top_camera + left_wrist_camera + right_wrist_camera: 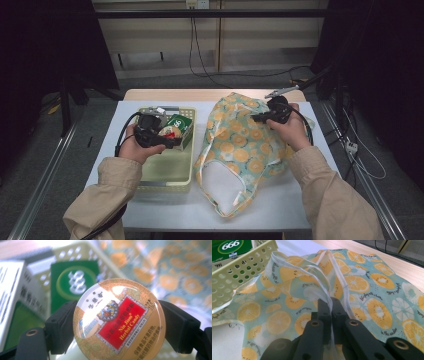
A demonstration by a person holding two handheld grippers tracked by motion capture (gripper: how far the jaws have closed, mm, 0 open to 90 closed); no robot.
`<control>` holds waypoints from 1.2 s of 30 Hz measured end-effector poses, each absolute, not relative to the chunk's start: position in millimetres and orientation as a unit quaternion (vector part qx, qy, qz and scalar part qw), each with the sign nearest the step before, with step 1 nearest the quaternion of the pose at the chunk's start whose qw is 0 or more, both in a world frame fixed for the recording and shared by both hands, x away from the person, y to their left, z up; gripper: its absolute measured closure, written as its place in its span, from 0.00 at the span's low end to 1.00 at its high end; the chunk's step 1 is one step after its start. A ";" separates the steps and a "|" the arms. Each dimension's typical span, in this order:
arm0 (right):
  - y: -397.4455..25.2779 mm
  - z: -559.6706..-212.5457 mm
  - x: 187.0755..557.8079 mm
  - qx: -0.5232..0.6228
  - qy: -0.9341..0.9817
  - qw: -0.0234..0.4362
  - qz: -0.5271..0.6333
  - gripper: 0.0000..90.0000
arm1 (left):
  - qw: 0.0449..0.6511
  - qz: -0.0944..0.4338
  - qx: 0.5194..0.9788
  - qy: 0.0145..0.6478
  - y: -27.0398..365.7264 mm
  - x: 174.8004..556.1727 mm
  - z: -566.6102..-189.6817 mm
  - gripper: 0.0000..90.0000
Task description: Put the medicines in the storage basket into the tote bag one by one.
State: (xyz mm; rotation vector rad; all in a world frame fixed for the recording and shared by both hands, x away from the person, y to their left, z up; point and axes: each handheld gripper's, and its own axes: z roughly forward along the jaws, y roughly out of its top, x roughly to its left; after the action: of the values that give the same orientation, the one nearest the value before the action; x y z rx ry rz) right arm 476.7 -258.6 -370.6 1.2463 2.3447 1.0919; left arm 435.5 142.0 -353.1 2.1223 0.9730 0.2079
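Observation:
A round gold herbal candy tin [118, 320] with a red label sits pinched between the two black jaws of my left gripper [167, 136], held over the far part of a pale yellow basket [165, 185]. To the right, a fabric bag [240, 150] printed with orange slices lies on the white table, its mouth toward the near edge. My right gripper [330, 302] is shut on the bag's white trimmed edge at the far side and lifts that fold a little.
Inside the basket stand a green box [75, 282] and a white box [12, 297]. The basket wall [237, 275] lies close to the bag's left side. The white table [280, 205] shows bare at the near right. Cables hang beyond the far edge.

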 end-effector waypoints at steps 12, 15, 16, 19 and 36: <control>-255.5 -372.8 478.5 0.429 0.811 0.132 0.375 0.99 | 0.428 0.057 0.841 0.326 86.4 426.2 -334.7 0.22; -255.4 -372.9 478.2 0.429 0.811 0.132 0.375 0.99 | 0.428 0.051 0.846 0.315 72.0 425.0 -337.8 0.22; -255.3 -373.0 478.2 0.429 0.811 0.131 0.375 0.99 | 0.429 0.048 0.846 0.313 67.5 424.8 -339.8 0.22; -254.4 -372.7 478.2 0.426 0.812 0.130 0.376 0.99 | 0.429 0.042 0.848 0.308 54.1 424.9 -346.1 0.22; -264.9 -373.3 487.4 0.449 0.800 0.127 0.377 0.99 | 0.442 0.030 0.850 0.284 -11.0 428.6 -372.5 0.22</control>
State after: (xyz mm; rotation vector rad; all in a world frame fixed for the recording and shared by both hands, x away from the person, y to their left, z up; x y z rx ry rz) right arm 487.4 -264.9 -373.3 1.3069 2.3293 1.0975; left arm 428.6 -11.0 -372.5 2.1092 0.7056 0.0745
